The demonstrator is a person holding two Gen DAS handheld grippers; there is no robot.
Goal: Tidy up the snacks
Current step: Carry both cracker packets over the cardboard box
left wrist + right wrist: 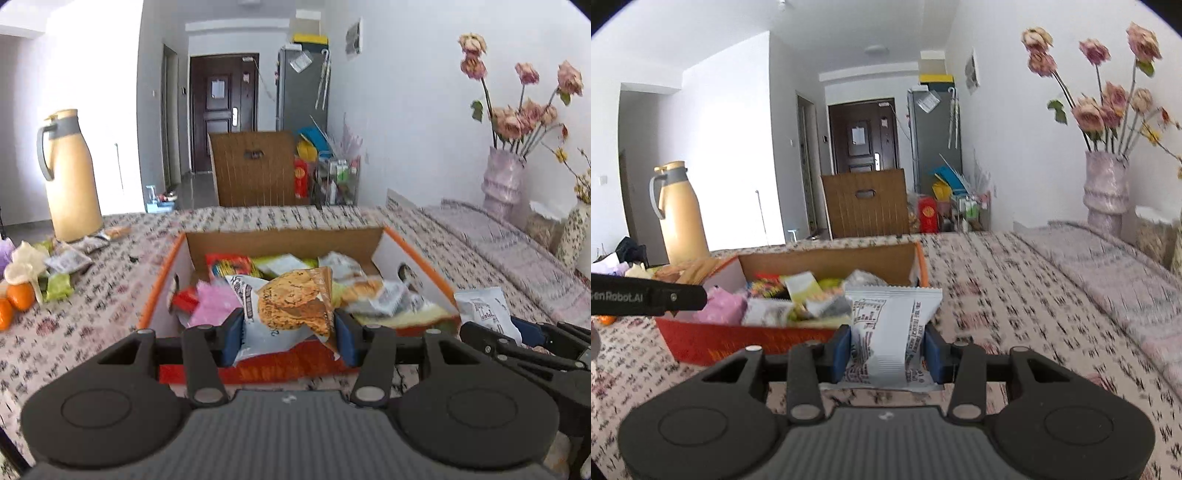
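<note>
An open cardboard box [280, 242] with orange sides sits on the patterned tablecloth, filled with several snack packets. My left gripper [290, 334] is shut on a cookie packet [291, 304] printed with a brown cookie, held just in front of the box's near wall. My right gripper [886, 350] is shut on a white packet [890, 332] with black print, held above the cloth to the right of the box [827, 264]. In the left wrist view the white packet [484, 310] and the right gripper's fingers [480, 338] show at the right. In the right wrist view a finger of the left gripper [665, 295] shows at the left.
A tan thermos jug [72, 177] stands at the table's back left. Loose packets [62, 266] and oranges [20, 295] lie at the left edge. A vase of dried roses [502, 181] stands at the right on a folded cloth. A wooden chair back [253, 168] rises behind the table.
</note>
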